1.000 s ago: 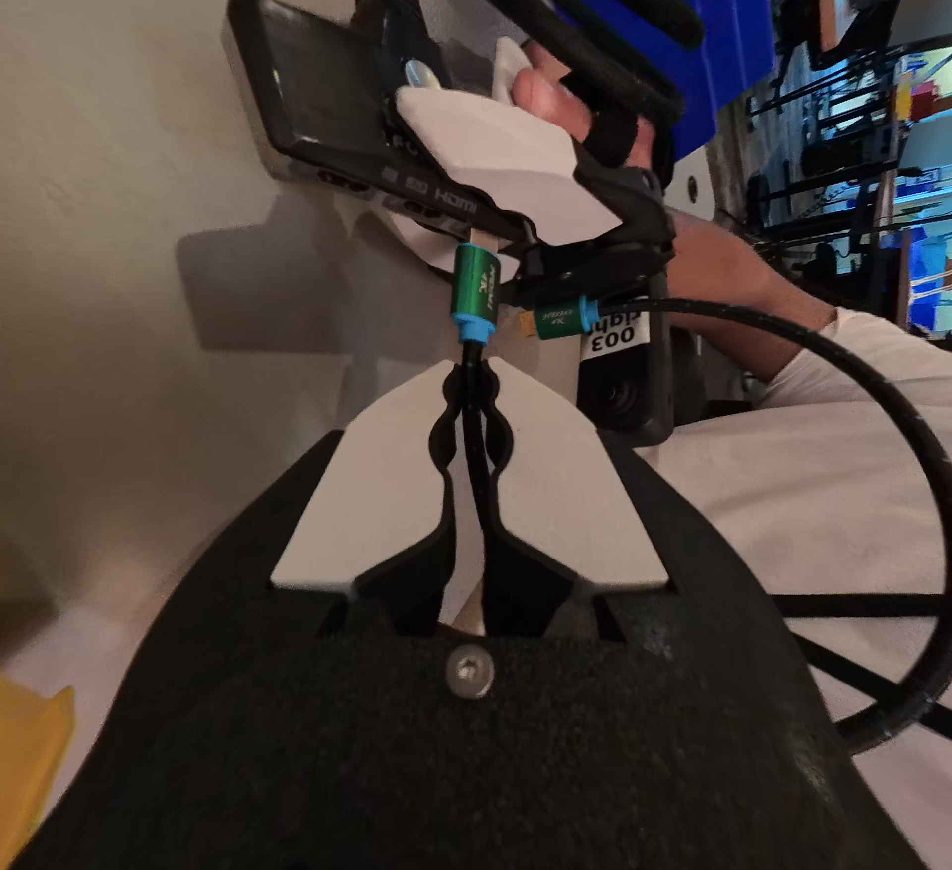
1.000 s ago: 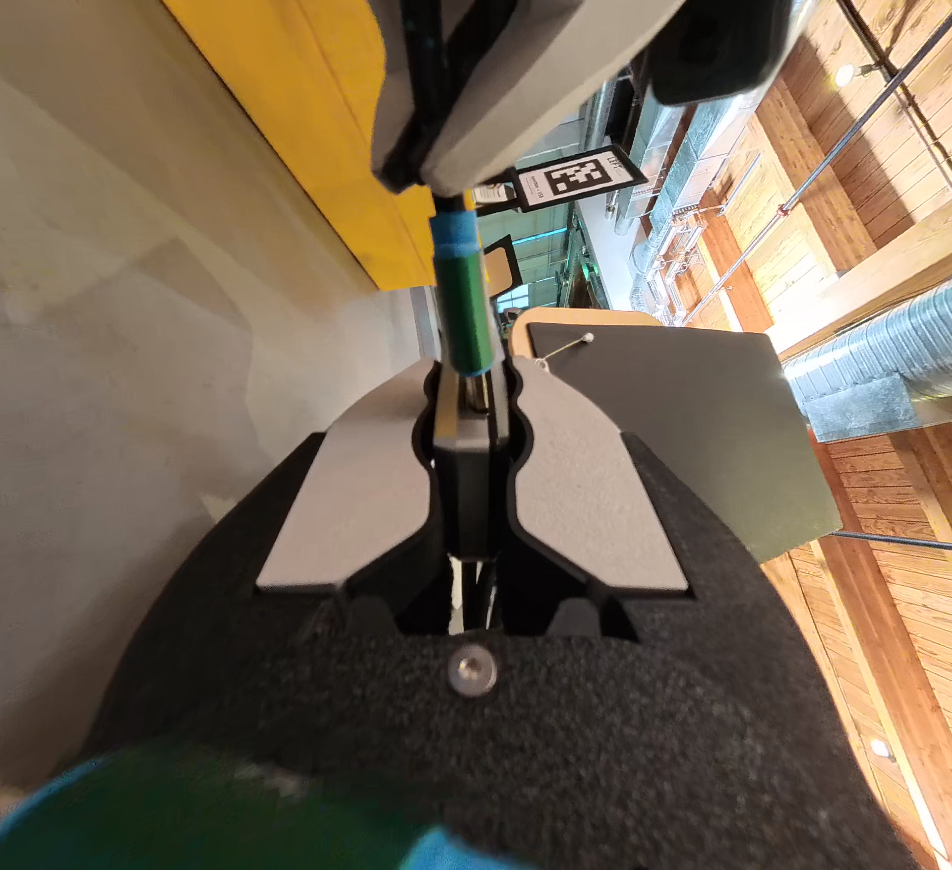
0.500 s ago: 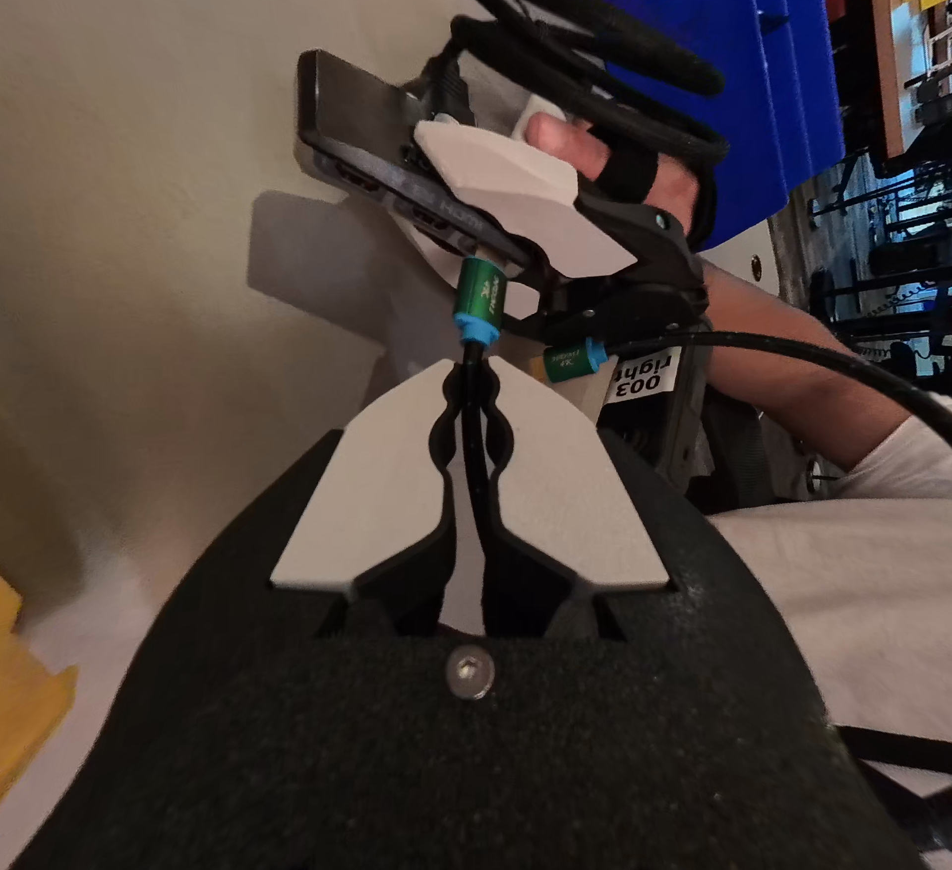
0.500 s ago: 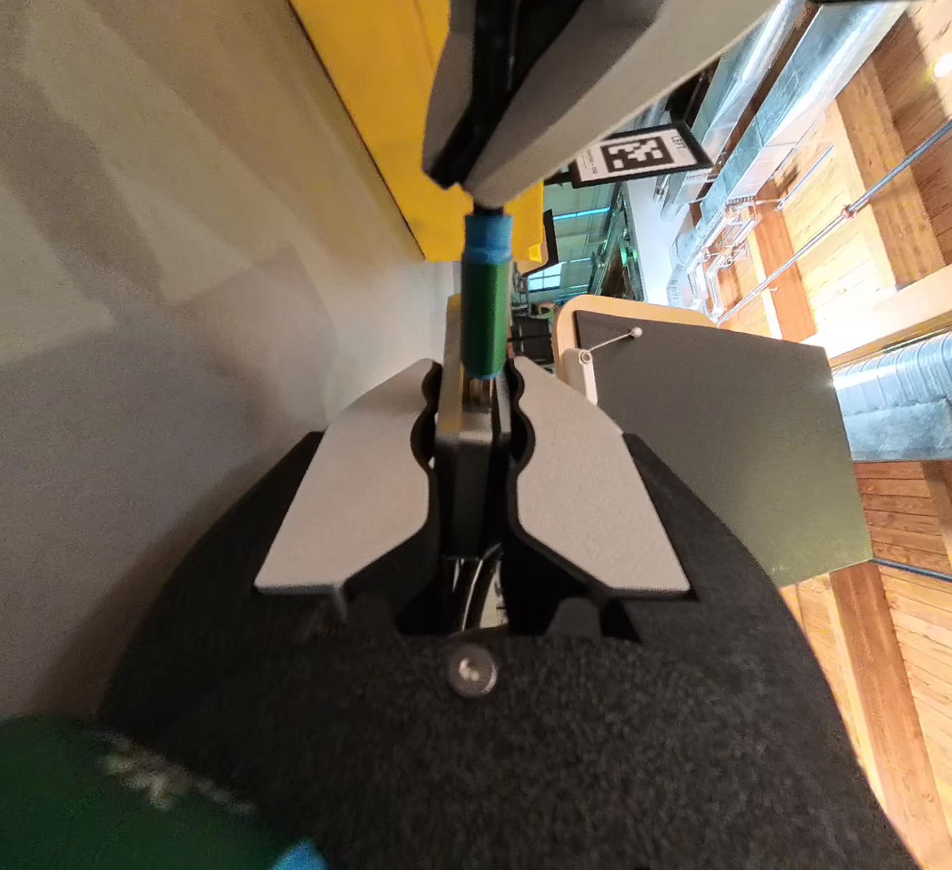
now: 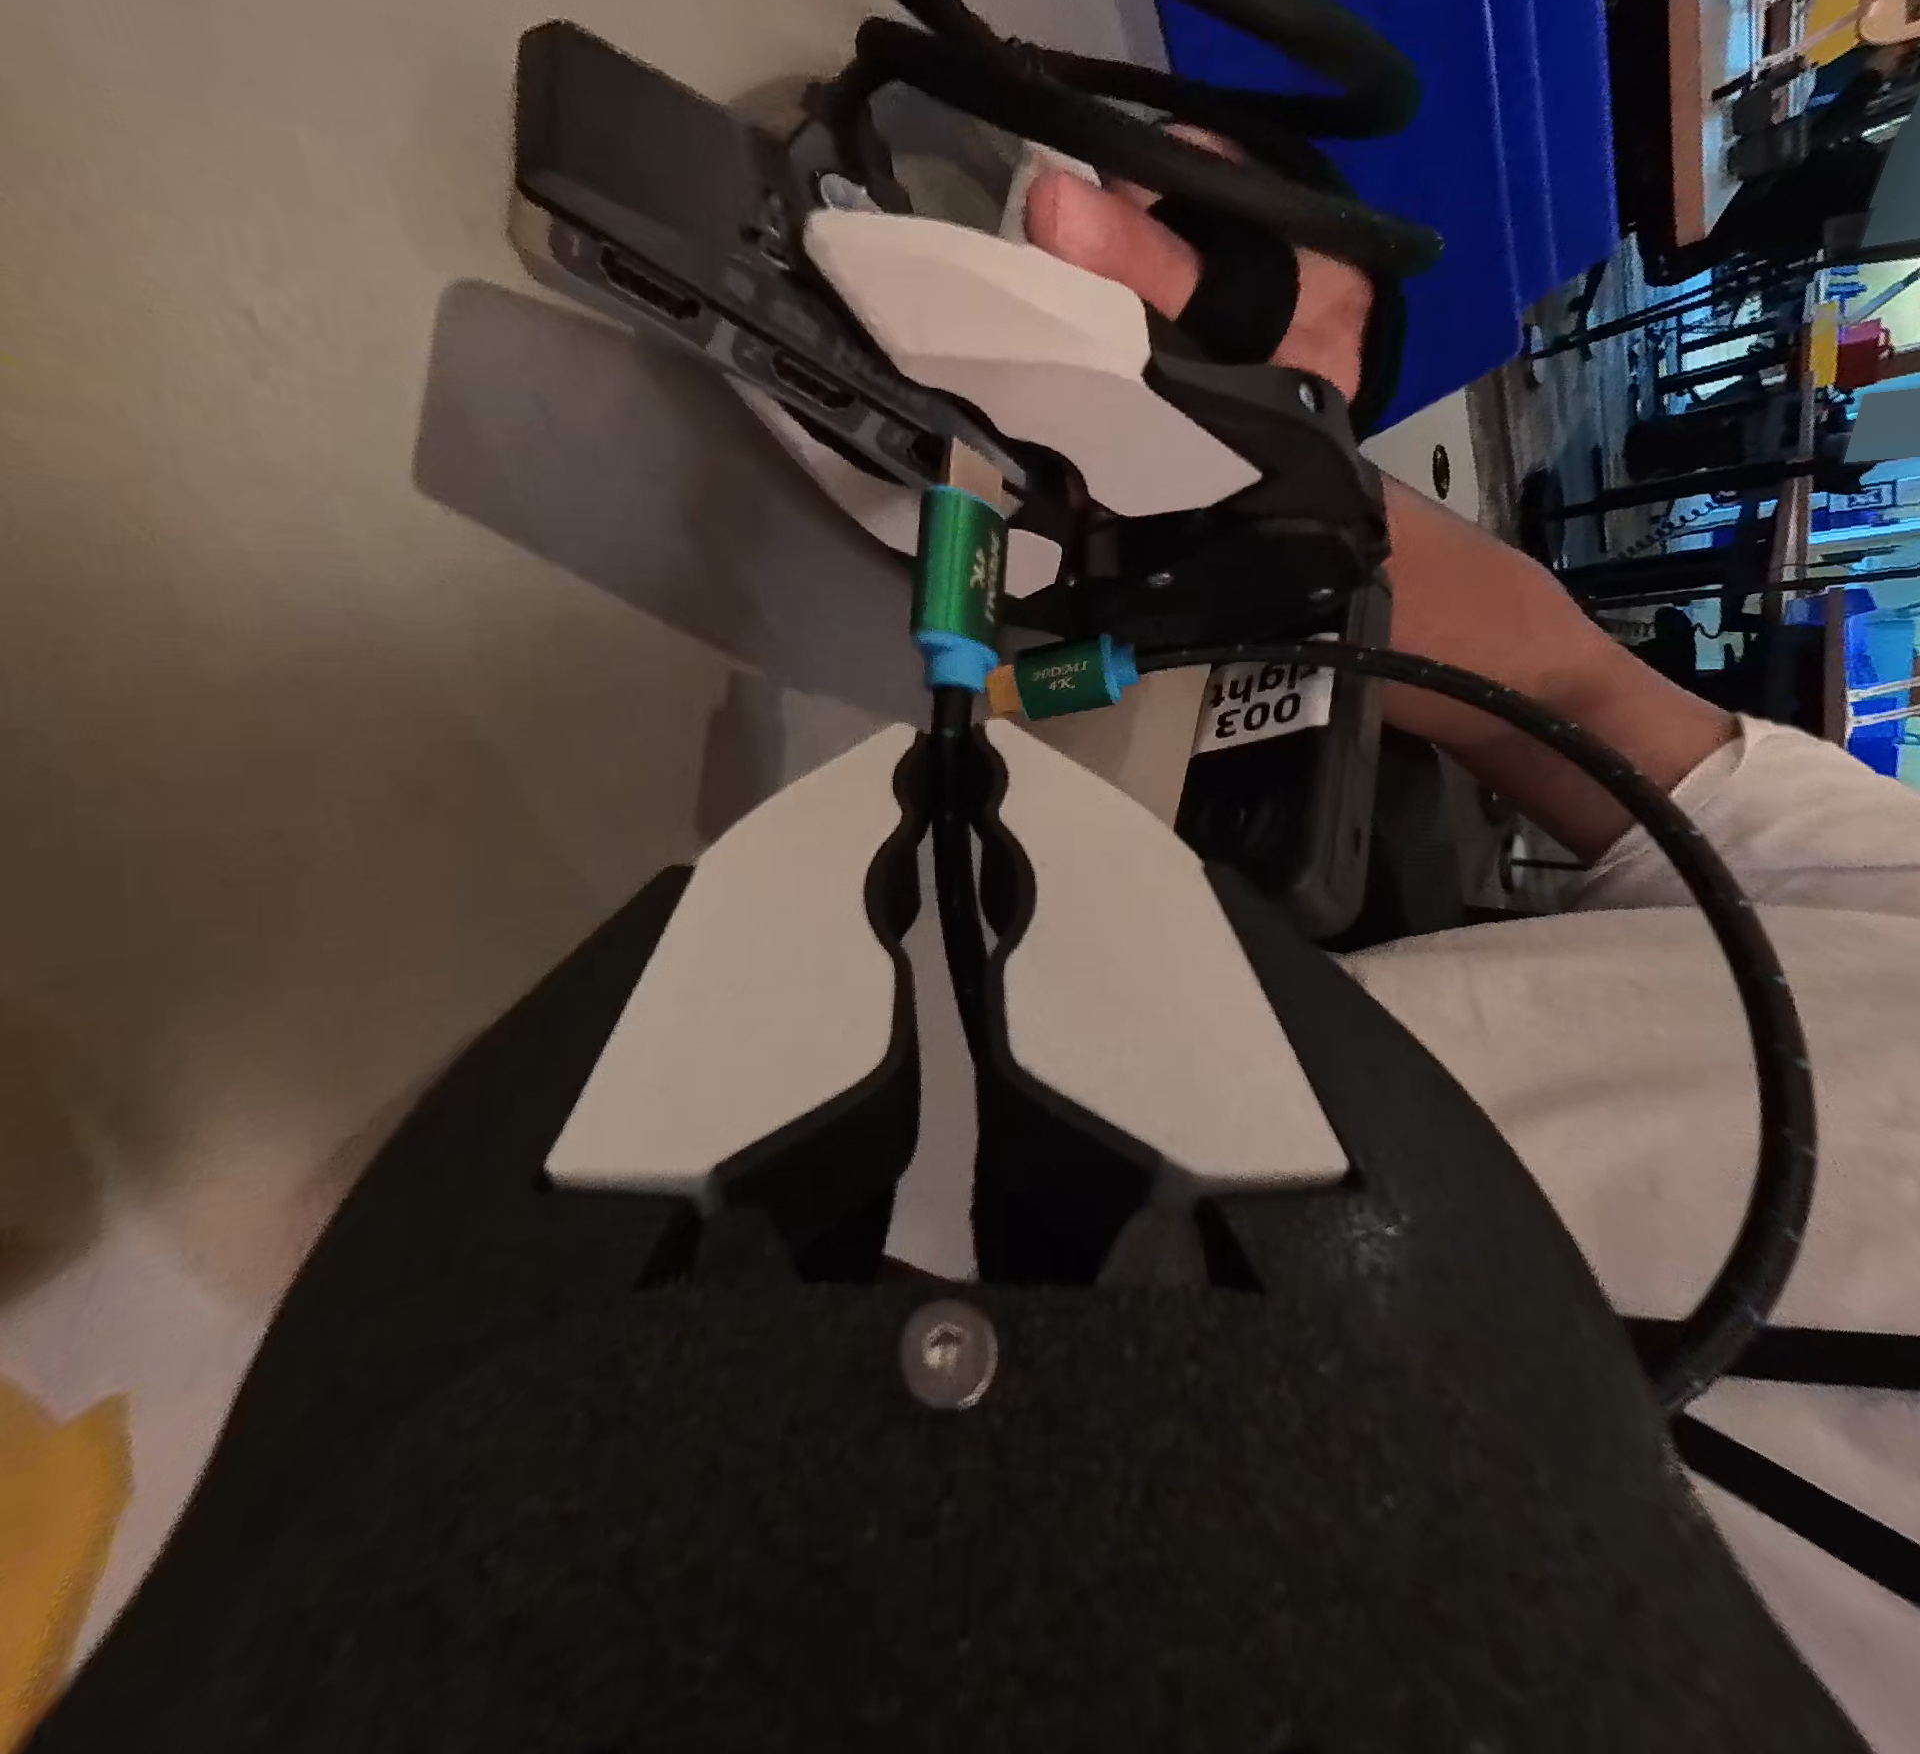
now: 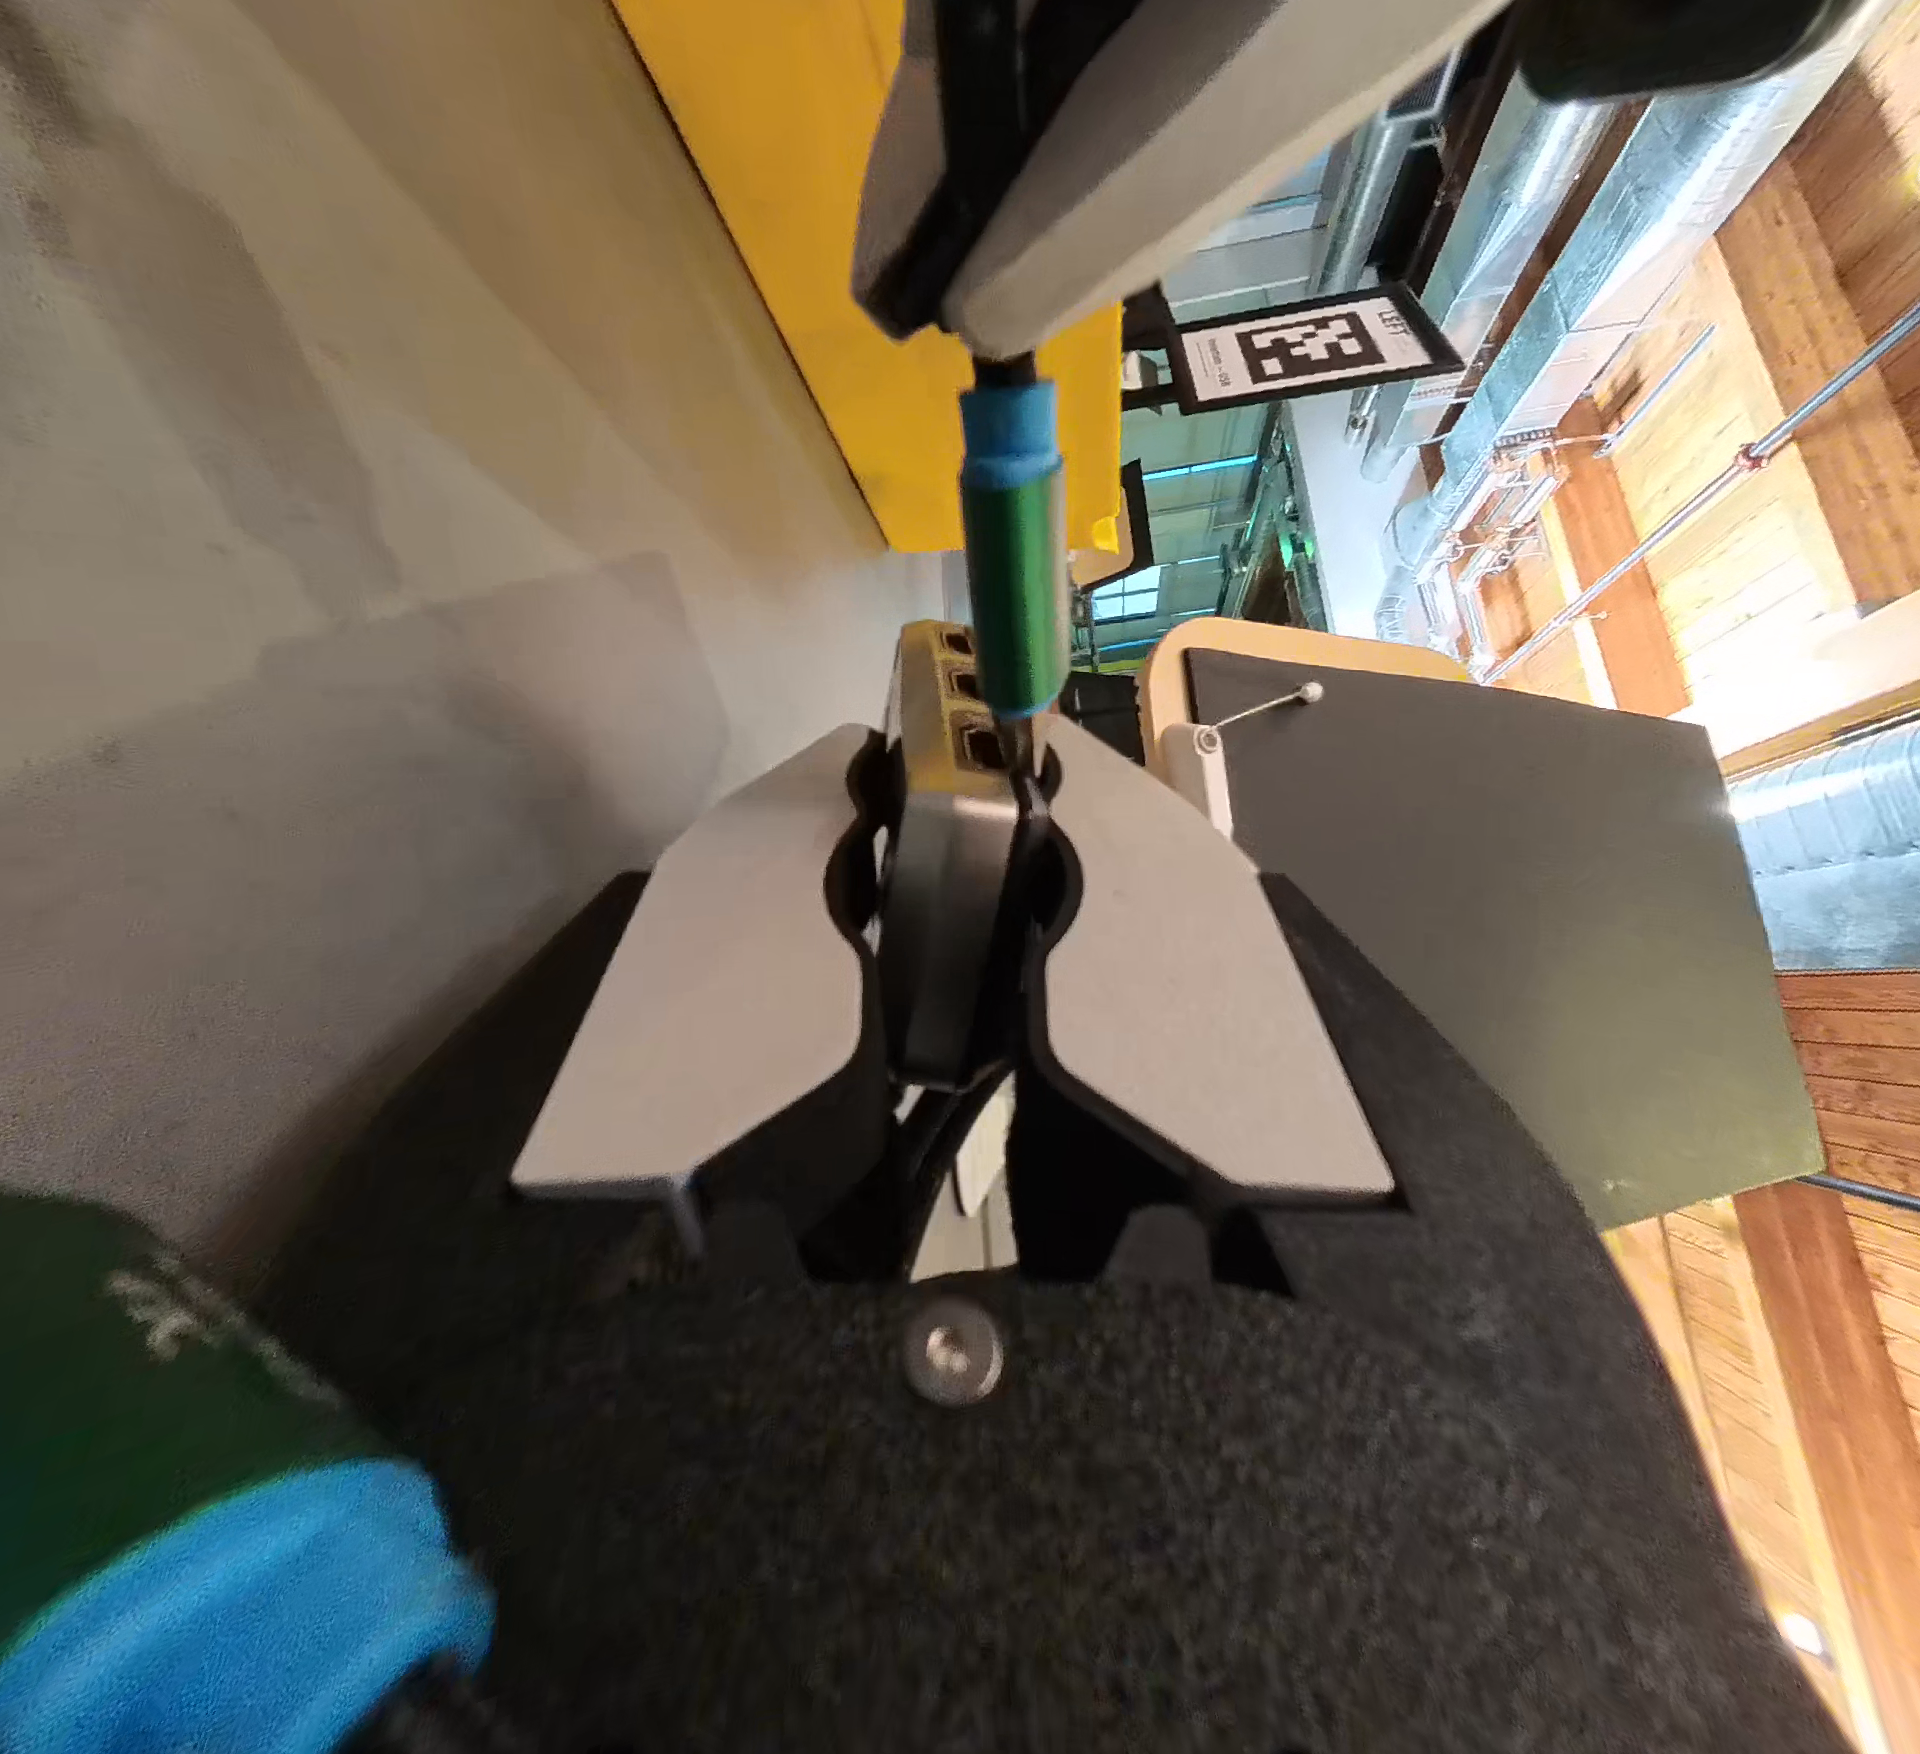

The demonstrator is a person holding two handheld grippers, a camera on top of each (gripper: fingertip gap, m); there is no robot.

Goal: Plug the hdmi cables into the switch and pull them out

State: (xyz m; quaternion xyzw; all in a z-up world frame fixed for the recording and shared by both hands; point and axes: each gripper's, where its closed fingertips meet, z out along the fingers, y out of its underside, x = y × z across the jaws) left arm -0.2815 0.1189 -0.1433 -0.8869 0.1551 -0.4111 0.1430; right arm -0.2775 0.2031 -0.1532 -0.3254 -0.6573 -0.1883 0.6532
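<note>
While the pale bench (image 5: 260,561) lay behind everything, the largest task item was the flat black rectangular HDMI switch (image 5: 644,177), held up clear of that surface. The right gripper (image 6: 951,811) had its white fingers pressed against the switch's two broad faces, near the end where the ports were. That box looked rigid and light, a hard shell that should tolerate a firm squeeze; its smooth faces might slide under a pull, so a hold on the flat sides close to the port edge seemed right.

Next in size was the black braided HDMI cable (image 5: 961,883), pinched between the closed fingers of the left gripper (image 5: 954,769) just below the plug. The cable seemed fairly stiff yet springy, judging by its wide loops, and would probably bend rather than push straight if held far back. The better hold was probably the plug body itself, since tugging on the cord strains the joint.

Smaller again, the green metal plug with a blue collar (image 5: 961,577) stood at the switch's port edge, its silver tip at a port; how deep it sat could not be told. A second green plug (image 5: 1060,676) hung loose just beside it, unplugged.
</note>
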